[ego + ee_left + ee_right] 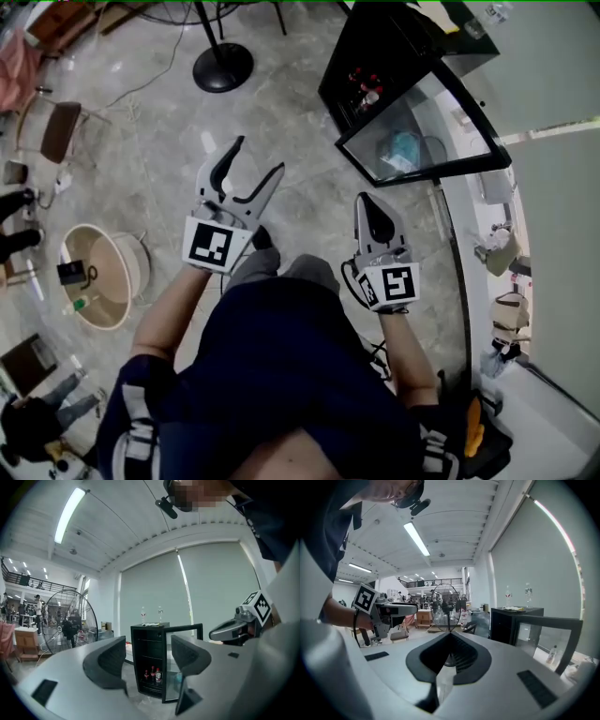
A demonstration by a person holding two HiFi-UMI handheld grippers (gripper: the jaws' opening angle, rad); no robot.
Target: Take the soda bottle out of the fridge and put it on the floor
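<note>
**Grippers, 2.**
- Left gripper (259, 157): jaws wide apart and empty. Its own view frames the fridge in the gap between them, well off.
- Right gripper (367, 208): jaws pressed together, nothing between them.
- Both are held in the air over the floor (141, 159), in front of the person, near each other but apart.

**Fridge, 1.** Fridge (147, 660): small, black, standing on the floor, glass door (185, 667) swung open.

**Soda bottles, 3.** Soda bottles (152, 674): upright in a close row on the lowest shelf inside the fridge, red with pale labels. No gripper touches them.

**Clear bottles, 2.** Clear bottles (143, 615): upright on the fridge top, side by side.

**Fan, 1.** Fan (70, 620): large, on a stand, left of the fridge.

**By view.**
- Only the left gripper view looks into the fridge shelves.
- The head view shows the fridge from above, with red shapes inside too small to count, plus the fan's round base (222, 67) and a tan tub (98, 272).
- The right gripper view shows the fan head-on beyond its closed jaws, the fridge side-on at the right, and the left gripper in profile. The shelves are out of its sight.
</note>
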